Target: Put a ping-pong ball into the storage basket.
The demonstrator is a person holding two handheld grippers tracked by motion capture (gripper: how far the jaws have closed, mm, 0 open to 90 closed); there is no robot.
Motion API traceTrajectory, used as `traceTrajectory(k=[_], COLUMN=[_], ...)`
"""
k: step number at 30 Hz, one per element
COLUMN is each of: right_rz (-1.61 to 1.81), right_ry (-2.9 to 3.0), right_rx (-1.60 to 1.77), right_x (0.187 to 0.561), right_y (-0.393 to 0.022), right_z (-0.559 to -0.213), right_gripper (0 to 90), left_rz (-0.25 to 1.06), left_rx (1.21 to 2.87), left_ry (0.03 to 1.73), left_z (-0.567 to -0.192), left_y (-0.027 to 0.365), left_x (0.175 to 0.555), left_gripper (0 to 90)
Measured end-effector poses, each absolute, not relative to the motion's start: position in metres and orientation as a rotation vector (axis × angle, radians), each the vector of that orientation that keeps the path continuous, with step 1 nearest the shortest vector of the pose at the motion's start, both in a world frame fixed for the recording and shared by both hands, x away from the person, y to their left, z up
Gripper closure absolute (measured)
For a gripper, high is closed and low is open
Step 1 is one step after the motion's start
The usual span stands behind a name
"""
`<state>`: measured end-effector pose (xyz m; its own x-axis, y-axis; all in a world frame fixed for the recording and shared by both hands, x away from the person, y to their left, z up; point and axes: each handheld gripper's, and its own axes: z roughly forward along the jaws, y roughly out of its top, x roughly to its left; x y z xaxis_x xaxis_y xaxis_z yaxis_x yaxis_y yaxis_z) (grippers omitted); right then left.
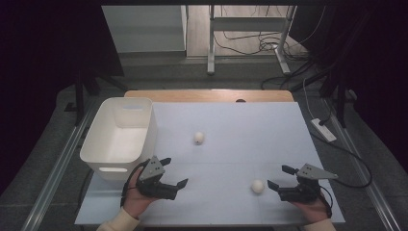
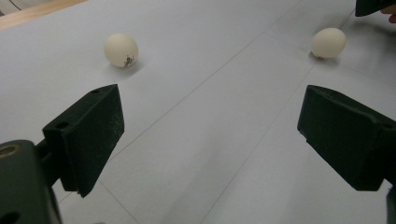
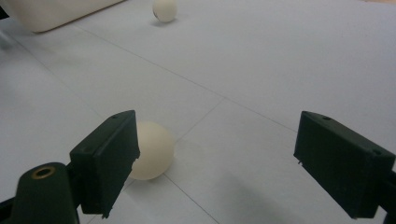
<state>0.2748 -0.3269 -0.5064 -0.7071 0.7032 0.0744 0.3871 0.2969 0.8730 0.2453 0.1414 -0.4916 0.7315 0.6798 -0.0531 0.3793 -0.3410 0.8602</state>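
A: Which step is judged to be in hand?

B: The approach to a pick; the right gripper (image 1: 277, 177) is held low with its jaws spread wide and nothing between them; the near ball (image 1: 258, 186) lies on the white table sheet (image 1: 240, 125) just beside the jaws' opening, partly hidden behind one jaw in the right gripper view (image 3: 152, 150).

A: And the other side?

B: The left gripper (image 1: 174, 172) is likewise spread and empty, beside the white bin (image 1: 120, 139); the far ball (image 1: 199, 137) rests well apart, nearer mid-table.

A: What is called for next?

B: The near ball should be centred between the jaws, then pinched gently; it is probably touched by that jaw already, though contact cannot be told; a nudge could roll it away.
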Motion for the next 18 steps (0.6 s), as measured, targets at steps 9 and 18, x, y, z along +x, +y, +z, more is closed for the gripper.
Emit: traceTrajectory(k=[9, 18], right_rz=[1.374, 1.372], right_ry=[2.248, 2.25], right_rx=[0.985, 0.984], right_x=[0.275, 0.275], right_y=[-0.327, -0.327], right_z=[-0.506, -0.507], right_gripper=[14.0, 14.0], left_rz=[0.397, 0.39], left_rx=[1.988, 1.996], left_ry=[0.8, 0.815], left_z=[-0.487, -0.483], left_y=[0.133, 0.127], left_x=[0.251, 0.259], left_gripper=[8.0, 8.0])
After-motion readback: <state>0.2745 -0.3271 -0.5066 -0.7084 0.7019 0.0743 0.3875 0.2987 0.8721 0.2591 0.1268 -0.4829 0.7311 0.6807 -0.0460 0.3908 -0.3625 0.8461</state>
